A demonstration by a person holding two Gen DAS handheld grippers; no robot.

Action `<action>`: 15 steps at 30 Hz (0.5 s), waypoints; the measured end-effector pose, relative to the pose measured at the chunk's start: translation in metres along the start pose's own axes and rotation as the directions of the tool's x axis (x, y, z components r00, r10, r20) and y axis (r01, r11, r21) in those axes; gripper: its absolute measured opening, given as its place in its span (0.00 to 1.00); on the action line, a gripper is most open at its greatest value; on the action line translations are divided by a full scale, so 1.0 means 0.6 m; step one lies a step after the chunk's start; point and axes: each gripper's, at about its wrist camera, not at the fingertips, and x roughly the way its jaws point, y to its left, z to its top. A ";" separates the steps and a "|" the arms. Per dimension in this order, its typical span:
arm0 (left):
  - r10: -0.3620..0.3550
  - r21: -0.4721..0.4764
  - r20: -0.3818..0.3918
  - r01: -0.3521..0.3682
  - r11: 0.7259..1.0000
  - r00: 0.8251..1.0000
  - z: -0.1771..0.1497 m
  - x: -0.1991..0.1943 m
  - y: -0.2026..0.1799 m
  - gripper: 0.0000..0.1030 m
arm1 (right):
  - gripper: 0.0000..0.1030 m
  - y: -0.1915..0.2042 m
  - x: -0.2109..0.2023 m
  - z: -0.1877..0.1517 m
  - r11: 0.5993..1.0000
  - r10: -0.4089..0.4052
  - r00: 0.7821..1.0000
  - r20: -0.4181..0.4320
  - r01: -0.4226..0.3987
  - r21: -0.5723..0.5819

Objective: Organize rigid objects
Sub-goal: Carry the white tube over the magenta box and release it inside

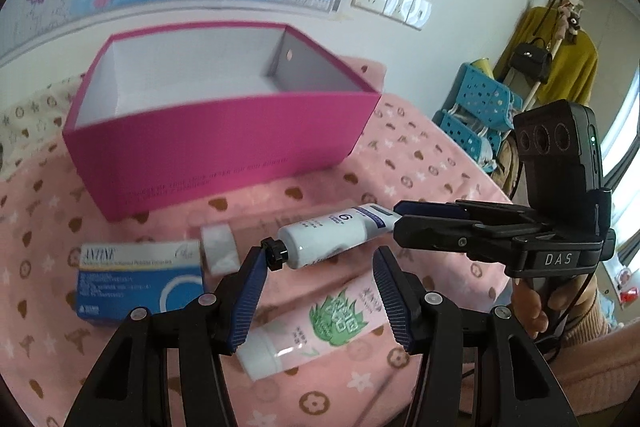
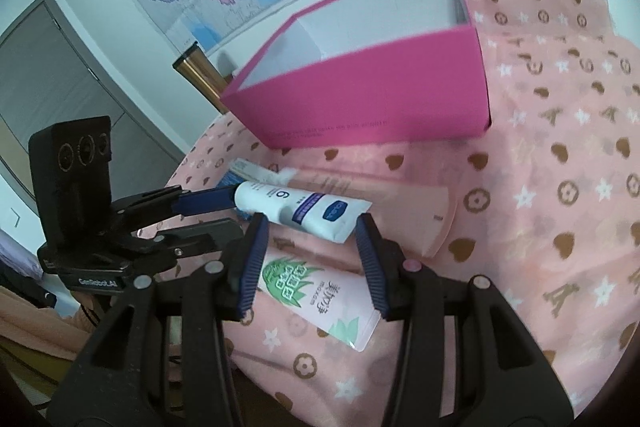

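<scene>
Left tongs (image 1: 318, 263) open. Right tongs (image 2: 310, 227) straddle the white tube (image 1: 332, 235) tail, grip unconfirmed. Risk: tube drops short of the pink box (image 1: 224, 147) through thin tail purchase.

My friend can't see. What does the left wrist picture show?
Two black grippers meet at a white tube: the left gripper is open by its black cap, the right gripper at its flat end. Behind stands an open pink box; a pink aloe tube and blue carton lie nearby.
</scene>
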 end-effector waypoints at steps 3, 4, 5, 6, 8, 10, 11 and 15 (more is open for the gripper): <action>0.000 0.015 0.031 0.000 1.000 1.000 0.017 -0.008 -0.005 0.54 | 0.47 0.004 -0.013 0.015 1.000 -0.002 1.000 0.030 0.002 -0.018; -0.002 0.018 0.043 0.001 1.000 0.999 0.024 -0.011 -0.006 0.54 | 0.47 0.005 -0.017 0.022 1.000 -0.005 0.999 0.041 0.006 -0.025; -0.004 0.025 0.053 0.002 1.000 0.999 0.031 -0.013 -0.008 0.54 | 0.47 0.006 -0.021 0.028 0.999 -0.009 0.999 0.050 0.010 -0.033; -0.001 0.036 0.070 -0.002 0.999 0.998 0.041 -0.016 -0.011 0.54 | 0.47 0.007 -0.024 0.034 0.999 -0.014 0.998 0.058 0.016 -0.040; 0.008 0.053 0.090 -0.013 0.998 0.996 0.056 -0.019 -0.015 0.54 | 0.47 0.009 -0.030 0.048 0.998 -0.016 0.997 0.078 0.020 -0.057; 0.019 0.070 0.108 -0.027 0.997 0.994 0.071 -0.018 -0.018 0.54 | 0.47 0.009 -0.035 0.066 0.997 -0.022 0.995 0.096 0.029 -0.071; 0.025 0.077 0.115 -0.034 0.996 0.993 0.079 -0.017 -0.020 0.54 | 0.47 0.009 -0.036 0.073 0.996 -0.025 0.994 0.103 0.033 -0.078; 0.051 0.110 0.136 -0.066 0.992 0.989 0.113 -0.008 -0.019 0.54 | 0.47 0.004 -0.038 0.105 0.993 -0.047 0.992 0.121 0.059 -0.103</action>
